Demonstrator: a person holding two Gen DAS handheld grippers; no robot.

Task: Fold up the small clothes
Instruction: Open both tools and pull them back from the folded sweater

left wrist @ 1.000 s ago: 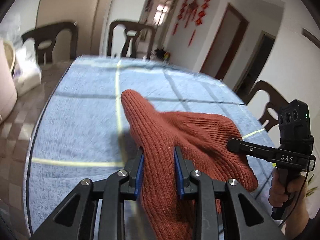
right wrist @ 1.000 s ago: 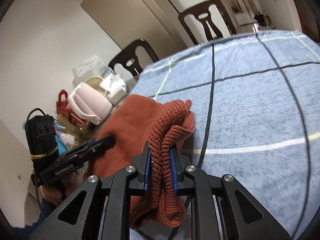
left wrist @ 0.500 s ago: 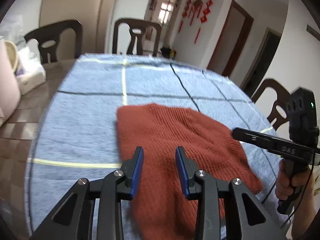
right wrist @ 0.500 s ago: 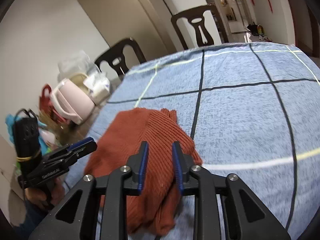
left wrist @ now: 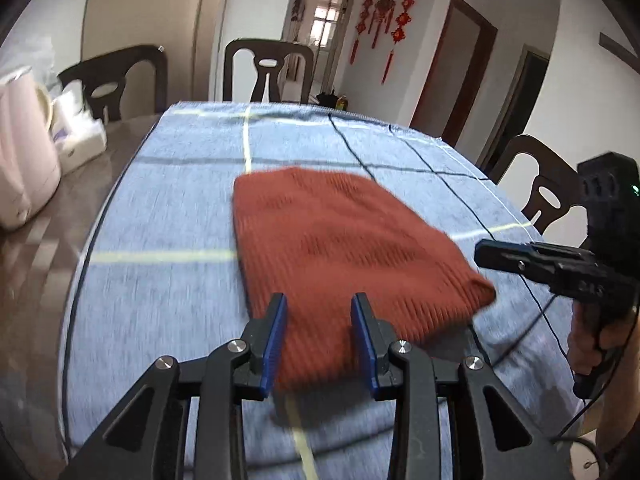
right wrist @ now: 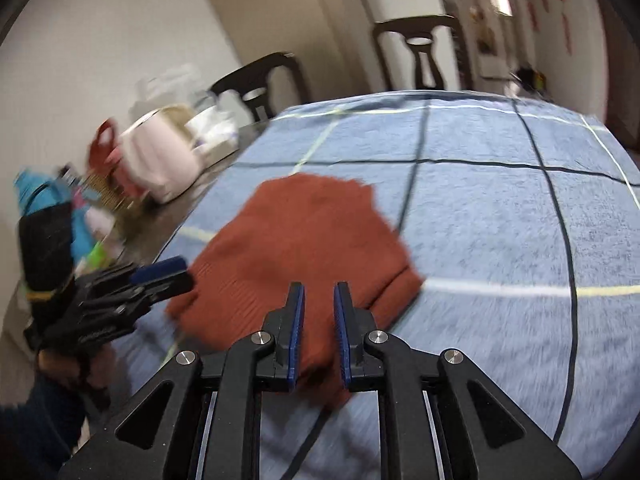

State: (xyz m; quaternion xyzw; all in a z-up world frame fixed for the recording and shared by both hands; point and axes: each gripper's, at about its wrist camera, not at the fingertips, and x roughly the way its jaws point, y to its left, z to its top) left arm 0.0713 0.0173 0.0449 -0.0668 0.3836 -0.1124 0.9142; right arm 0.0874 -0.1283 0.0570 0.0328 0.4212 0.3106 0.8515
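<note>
Two views, one rust-red knit garment (left wrist: 340,248) lying folded flat on the blue-checked surface (left wrist: 160,220). From my left wrist camera, the left gripper (left wrist: 319,336) hovers spread above its near edge, holding nothing. From my right, the right gripper (right wrist: 319,332) is closing, empty, over the garment (right wrist: 304,240).

You find no lettering you can read here: the print on the other gripper's body (right wrist: 96,332) is a motion-blurred smear, and nothing else carries legible text.
</note>
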